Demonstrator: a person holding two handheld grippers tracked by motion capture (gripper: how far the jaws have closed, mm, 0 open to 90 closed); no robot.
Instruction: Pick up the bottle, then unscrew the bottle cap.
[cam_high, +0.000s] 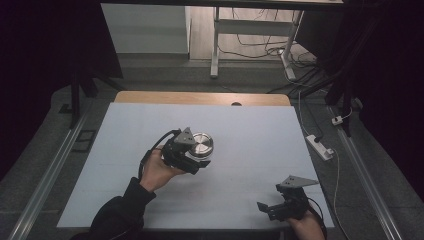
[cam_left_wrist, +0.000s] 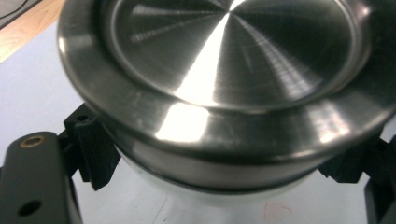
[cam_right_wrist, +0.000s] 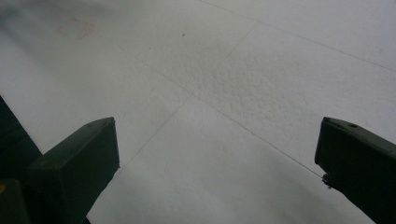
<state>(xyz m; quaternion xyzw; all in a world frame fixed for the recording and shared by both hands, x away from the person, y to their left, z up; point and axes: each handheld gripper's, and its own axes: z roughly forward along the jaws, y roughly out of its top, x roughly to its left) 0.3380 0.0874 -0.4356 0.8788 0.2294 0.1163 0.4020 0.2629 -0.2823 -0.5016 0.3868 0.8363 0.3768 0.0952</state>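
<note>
left gripper (cam_high: 192, 156) is clamped w/ jaws either side of a round steel container (cam_left_wrist: 219, 88), which sits right btwn them, lid just above the tips. polished metal, rigid, prob slippery & a bit heavy, so grip low on the sidewall under the lid rim. right gripper (cam_right_wrist: 217, 163) spread wide, nothing btwn jaws, just white table cover (cam_right_wrist: 243, 93) ahead.

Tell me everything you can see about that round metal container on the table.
The metal container is round, with a brushed, shiny steel lid, a raised rim and a recessed flat top; a paler band shows below the lid. It stands upright near the middle of the white table. The left gripper has its black jaws on either side of it.
</note>
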